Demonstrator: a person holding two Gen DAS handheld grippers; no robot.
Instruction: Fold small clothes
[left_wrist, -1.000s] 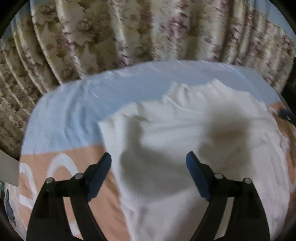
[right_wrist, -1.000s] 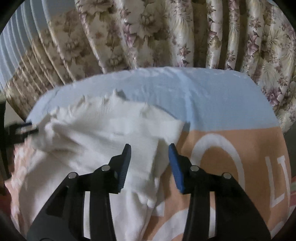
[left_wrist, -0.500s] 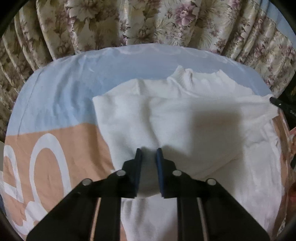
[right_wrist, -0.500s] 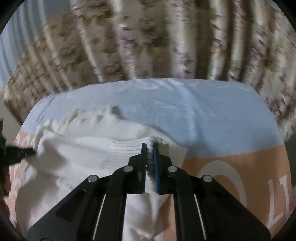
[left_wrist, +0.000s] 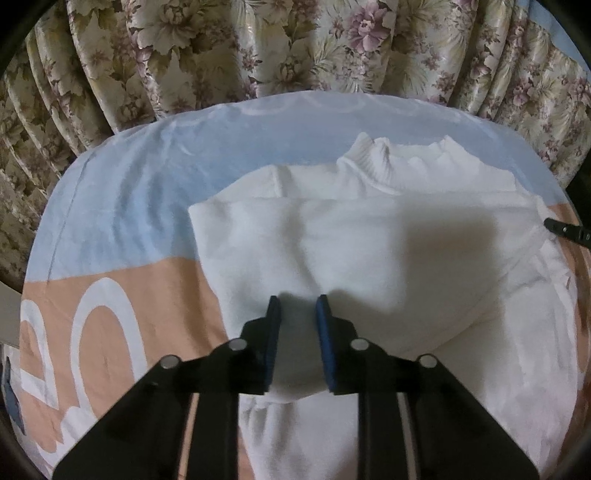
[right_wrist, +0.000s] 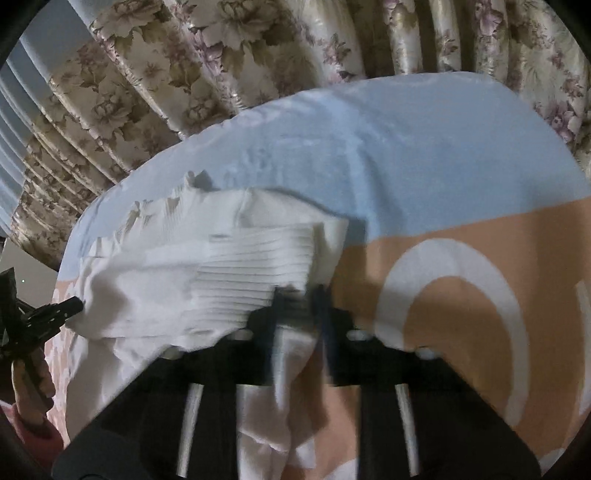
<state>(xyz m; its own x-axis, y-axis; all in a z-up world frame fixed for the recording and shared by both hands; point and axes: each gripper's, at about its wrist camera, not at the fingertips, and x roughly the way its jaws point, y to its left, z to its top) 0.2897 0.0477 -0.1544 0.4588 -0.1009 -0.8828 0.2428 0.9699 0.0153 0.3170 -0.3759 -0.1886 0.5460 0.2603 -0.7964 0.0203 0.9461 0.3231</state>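
Observation:
A small white knit top (left_wrist: 369, 243) with a ribbed collar (left_wrist: 373, 162) lies on a blue and peach bedsheet (left_wrist: 140, 184). Its near part is doubled over toward the collar. My left gripper (left_wrist: 297, 306) is shut on a bunched fold of the top's near left edge. My right gripper (right_wrist: 299, 295) is shut on the ribbed hem (right_wrist: 255, 273) at the top's right side, and the cloth hangs down between its fingers. In the left wrist view the right gripper's tip (left_wrist: 565, 230) shows at the far right. The right wrist view has the left gripper (right_wrist: 48, 314) and a hand (right_wrist: 29, 380) at its left edge.
Floral curtains (left_wrist: 295, 48) hang close behind the far edge of the bed. The sheet carries large white letters (right_wrist: 461, 295) on its peach band to either side of the top. Bare sheet lies beyond the collar.
Both grippers closed from open onto the top's edge. The gripped edge has since been folded over toward the collar. The right view has tilted.

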